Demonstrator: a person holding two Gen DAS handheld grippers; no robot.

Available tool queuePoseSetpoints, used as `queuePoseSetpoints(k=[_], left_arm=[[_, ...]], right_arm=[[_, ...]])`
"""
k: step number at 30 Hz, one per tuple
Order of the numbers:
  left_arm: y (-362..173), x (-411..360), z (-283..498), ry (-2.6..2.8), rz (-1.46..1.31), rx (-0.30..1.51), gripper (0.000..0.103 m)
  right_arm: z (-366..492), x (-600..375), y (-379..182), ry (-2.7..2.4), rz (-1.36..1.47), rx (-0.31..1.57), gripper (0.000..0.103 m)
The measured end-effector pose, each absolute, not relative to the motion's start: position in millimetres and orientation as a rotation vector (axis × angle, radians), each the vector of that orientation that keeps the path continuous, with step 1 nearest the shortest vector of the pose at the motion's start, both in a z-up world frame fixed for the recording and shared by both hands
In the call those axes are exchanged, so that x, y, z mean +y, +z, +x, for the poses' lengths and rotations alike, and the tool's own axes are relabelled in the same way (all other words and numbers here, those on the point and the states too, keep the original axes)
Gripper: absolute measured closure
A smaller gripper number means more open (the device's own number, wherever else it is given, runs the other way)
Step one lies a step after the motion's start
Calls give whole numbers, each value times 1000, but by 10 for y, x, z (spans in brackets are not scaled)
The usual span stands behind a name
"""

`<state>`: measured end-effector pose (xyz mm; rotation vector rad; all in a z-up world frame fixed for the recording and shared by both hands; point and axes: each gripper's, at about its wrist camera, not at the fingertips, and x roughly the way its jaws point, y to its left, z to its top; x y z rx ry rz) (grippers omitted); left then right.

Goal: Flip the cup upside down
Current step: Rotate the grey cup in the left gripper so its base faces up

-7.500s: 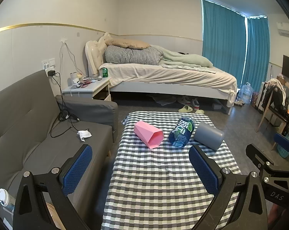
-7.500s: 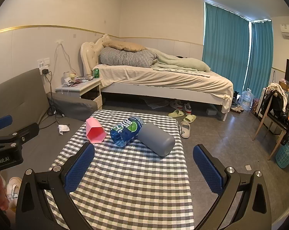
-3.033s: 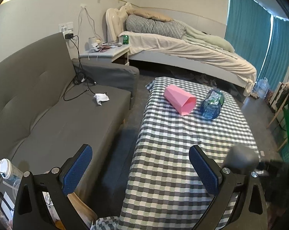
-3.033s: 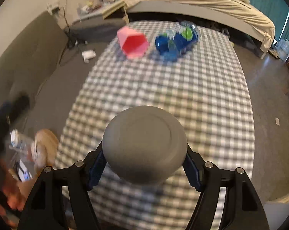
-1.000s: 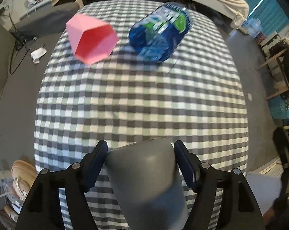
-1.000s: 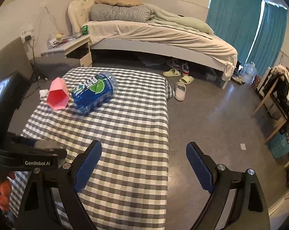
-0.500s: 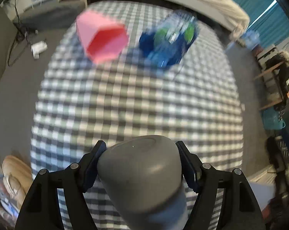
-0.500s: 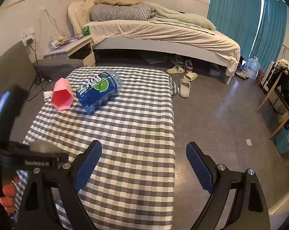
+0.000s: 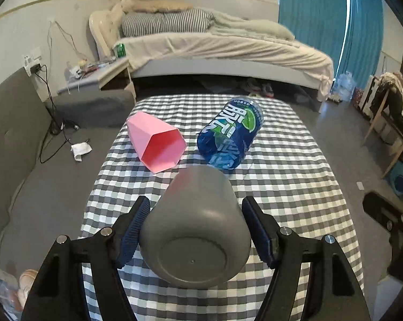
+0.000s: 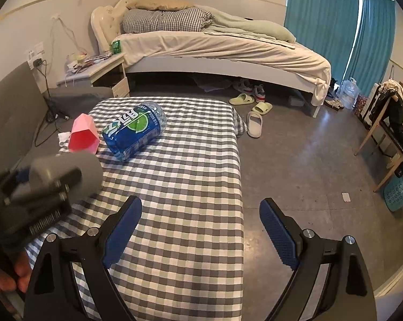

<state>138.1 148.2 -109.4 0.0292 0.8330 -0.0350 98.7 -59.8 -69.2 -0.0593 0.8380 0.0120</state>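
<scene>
My left gripper (image 9: 196, 224) is shut on the grey cup (image 9: 196, 230). Its flat base faces the camera and its mouth points away, over the checked tablecloth (image 9: 281, 187). In the right wrist view the grey cup (image 10: 78, 165) shows at the left, held in the left gripper above the table's left side. My right gripper (image 10: 200, 230) is open and empty over the near right part of the table.
A pink cup (image 9: 158, 141) and a blue-labelled bottle (image 9: 231, 136) lie on their sides at the far end of the table. A grey sofa (image 9: 11, 144) stands left. A bed (image 9: 223, 50) is behind, slippers (image 10: 255, 123) on the floor at right.
The left gripper has tilted up with the grey cup, from looking down at the table to looking level across it. The right gripper stays open and has barely moved.
</scene>
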Motion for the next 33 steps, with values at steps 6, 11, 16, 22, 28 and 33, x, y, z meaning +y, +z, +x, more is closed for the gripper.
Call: queuePoseSetpoints(k=[6, 11, 16, 22, 28, 33], left_arm=[[-1059, 1436, 1338, -59, 14, 842, 30], [-1033, 1480, 1283, -82, -8, 875, 31], [-1019, 1395, 1346, -76, 44, 860, 31], [-1019, 1335, 1646, -89, 98, 857, 31], [-1104, 1384, 1774, -134, 45, 832, 29], [-1258, 1396, 1652, -150, 15, 818, 18]], right_arm=[[965, -557, -680, 17, -69, 834, 13], [964, -558, -680, 9, -69, 833, 13], [967, -529, -687, 14, -73, 838, 13], [965, -534, -712, 6, -88, 842, 13], [1012, -569, -760, -10, -83, 851, 13], [1056, -562, -825, -18, -94, 865, 13]])
